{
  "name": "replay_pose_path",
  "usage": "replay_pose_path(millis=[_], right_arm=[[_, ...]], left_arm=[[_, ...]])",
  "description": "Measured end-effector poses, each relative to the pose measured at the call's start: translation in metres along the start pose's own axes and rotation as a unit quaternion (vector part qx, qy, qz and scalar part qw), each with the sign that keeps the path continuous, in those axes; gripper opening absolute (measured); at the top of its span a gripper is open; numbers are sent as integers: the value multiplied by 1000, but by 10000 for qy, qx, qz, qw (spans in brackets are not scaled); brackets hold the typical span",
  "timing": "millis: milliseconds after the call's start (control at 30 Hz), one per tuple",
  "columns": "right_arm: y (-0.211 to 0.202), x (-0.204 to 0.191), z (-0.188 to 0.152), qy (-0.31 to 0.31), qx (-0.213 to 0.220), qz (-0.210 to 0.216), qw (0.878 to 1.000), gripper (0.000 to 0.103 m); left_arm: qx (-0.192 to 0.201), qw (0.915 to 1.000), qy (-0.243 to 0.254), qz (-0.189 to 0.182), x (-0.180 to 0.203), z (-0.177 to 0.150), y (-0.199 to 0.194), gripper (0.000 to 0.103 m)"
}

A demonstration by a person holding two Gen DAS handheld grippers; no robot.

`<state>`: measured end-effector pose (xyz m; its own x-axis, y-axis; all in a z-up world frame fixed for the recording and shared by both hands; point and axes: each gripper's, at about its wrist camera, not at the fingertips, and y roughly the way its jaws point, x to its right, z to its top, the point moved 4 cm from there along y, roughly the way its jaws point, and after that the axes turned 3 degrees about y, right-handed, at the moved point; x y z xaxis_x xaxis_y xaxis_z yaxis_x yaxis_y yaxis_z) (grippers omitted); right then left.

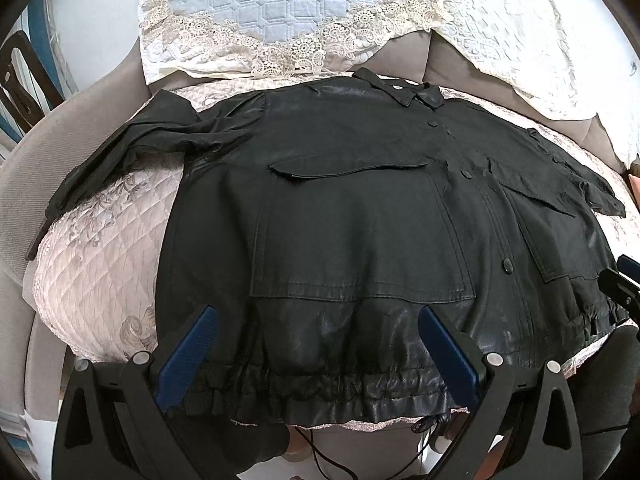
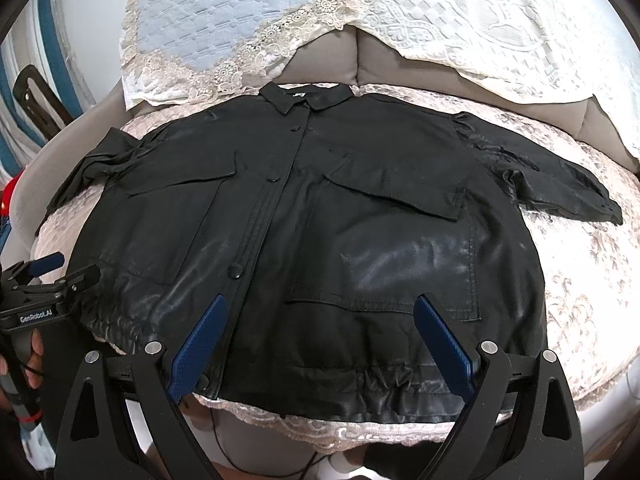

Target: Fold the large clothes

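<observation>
A black shiny jacket lies spread flat, front up, on a pink quilted sofa cover. Its collar points away and its gathered hem is nearest me. Both sleeves stretch out sideways. My left gripper hovers open above the hem on the jacket's left half, blue pads wide apart, holding nothing. In the right wrist view the same jacket fills the middle. My right gripper is open over the hem of the right half, near the button placket, and grips nothing.
A blue quilted cushion with lace trim and a white lace throw lean on the grey sofa back beyond the collar. A hand holds the other gripper's handle at the left edge. Cables hang below the sofa's front edge.
</observation>
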<state>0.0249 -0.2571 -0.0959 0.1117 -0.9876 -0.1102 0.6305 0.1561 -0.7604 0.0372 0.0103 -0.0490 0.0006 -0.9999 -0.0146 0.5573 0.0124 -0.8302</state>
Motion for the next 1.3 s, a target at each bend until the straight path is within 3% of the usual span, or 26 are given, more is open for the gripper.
replay_pose_path(millis=[467, 600, 800, 900, 1033, 1300], right_arm=[[0, -6, 4, -5, 48, 77, 10000, 95], [1, -12, 8, -84, 65, 103, 9999, 95], [8, -28, 24, -286, 143, 164, 9994, 95], [12, -37, 33, -413, 181, 194, 9988, 95], [19, -45, 40, -523, 172, 212, 9983, 95], [39, -49, 45, -562, -9, 139, 9983, 95]], left_arm=[[-22, 9984, -470, -310, -16, -1, 1, 101], [149, 9982, -561, -134, -29, 4, -2, 101], [150, 9938, -1072, -264, -74, 21, 10, 101], [261, 9899, -1382, -151, -108, 32, 13, 95], [545, 9787, -1980, 77, -171, 50, 14, 93], [711, 9405, -3288, 480, -294, 62, 43, 92]])
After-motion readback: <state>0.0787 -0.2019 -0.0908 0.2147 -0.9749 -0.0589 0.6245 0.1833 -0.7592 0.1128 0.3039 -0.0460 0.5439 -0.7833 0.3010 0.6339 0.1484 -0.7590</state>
